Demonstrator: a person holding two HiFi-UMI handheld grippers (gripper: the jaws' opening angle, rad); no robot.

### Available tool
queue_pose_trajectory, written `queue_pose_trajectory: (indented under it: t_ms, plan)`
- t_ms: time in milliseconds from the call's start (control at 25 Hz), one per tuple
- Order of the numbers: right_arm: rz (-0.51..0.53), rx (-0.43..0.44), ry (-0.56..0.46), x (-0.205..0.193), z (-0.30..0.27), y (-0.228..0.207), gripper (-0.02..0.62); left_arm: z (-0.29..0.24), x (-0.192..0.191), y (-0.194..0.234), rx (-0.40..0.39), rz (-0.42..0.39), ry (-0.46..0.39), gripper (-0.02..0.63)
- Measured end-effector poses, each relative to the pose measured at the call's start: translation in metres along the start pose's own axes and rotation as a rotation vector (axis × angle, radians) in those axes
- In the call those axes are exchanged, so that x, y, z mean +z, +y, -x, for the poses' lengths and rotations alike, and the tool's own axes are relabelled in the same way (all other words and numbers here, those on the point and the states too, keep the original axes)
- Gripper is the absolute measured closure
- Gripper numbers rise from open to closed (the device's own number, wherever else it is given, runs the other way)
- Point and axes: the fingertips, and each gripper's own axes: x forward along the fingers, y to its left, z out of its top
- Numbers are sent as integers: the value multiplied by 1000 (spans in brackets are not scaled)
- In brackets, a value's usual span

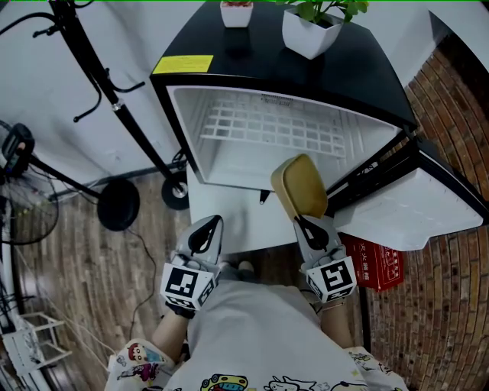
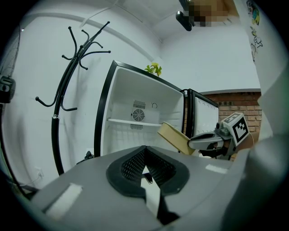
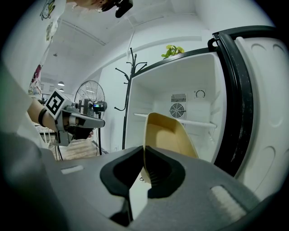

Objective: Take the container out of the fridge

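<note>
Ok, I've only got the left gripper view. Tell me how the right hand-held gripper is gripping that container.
Observer: Its own view shows the right hand-held gripper shut on the thin side wall of the container, at the rim.
Operator: Now check the floor by the open door.
Observer: Head view shows a red box there, right of that gripper.
Operator: And the top of the fridge.
Observer: A white pot with a plant, a smaller white pot and a yellow label.

You see a pale tan oval plastic container [image 1: 300, 185] before the black mini fridge [image 1: 359, 72] with its white inside (a yellow label [image 1: 182, 64] on top), and a red cardboard box [image 1: 378, 263] beside it.
</note>
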Motion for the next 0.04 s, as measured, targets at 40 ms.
queue_pose_trajectory:
  t_ms: [40]
  plan:
    - [0, -2, -1, 0, 0, 0, 581, 0, 0, 1, -7, -2, -4, 598]
